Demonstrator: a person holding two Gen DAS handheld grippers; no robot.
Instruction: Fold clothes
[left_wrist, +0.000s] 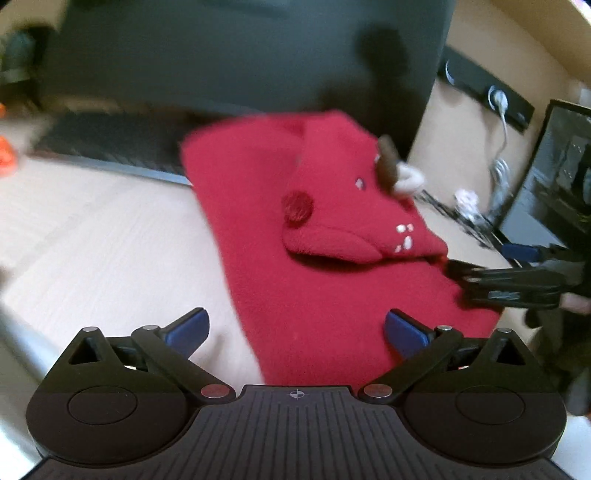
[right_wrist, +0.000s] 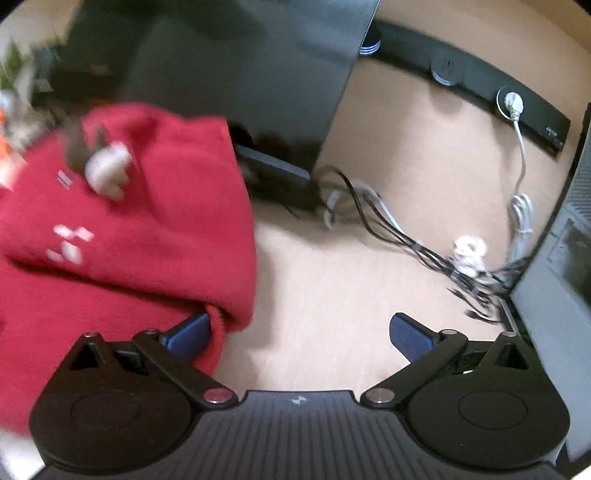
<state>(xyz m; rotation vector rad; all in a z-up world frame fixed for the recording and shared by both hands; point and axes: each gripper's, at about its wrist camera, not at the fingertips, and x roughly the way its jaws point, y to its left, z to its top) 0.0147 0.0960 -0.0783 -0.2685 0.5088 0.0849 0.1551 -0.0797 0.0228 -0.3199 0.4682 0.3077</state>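
A red fleece garment (left_wrist: 325, 266) lies folded on the pale wooden table (left_wrist: 92, 236), with a folded flap on top bearing a red button, small white marks and a brown and white trim. My left gripper (left_wrist: 295, 332) is open, its blue pads wide apart over the garment's near edge. The right gripper shows at the right of the left wrist view (left_wrist: 476, 280), at the garment's right edge. In the right wrist view the garment (right_wrist: 129, 229) fills the left side. My right gripper (right_wrist: 301, 334) is open, its left pad (right_wrist: 190, 334) touching the garment's edge.
A dark monitor (left_wrist: 240, 55) and keyboard (left_wrist: 110, 147) stand behind the garment. A tangle of cables (right_wrist: 424, 243) and a black computer case (right_wrist: 561, 266) are at the right. A black power strip (right_wrist: 480, 92) runs along the back. Orange objects (left_wrist: 5, 155) are at far left.
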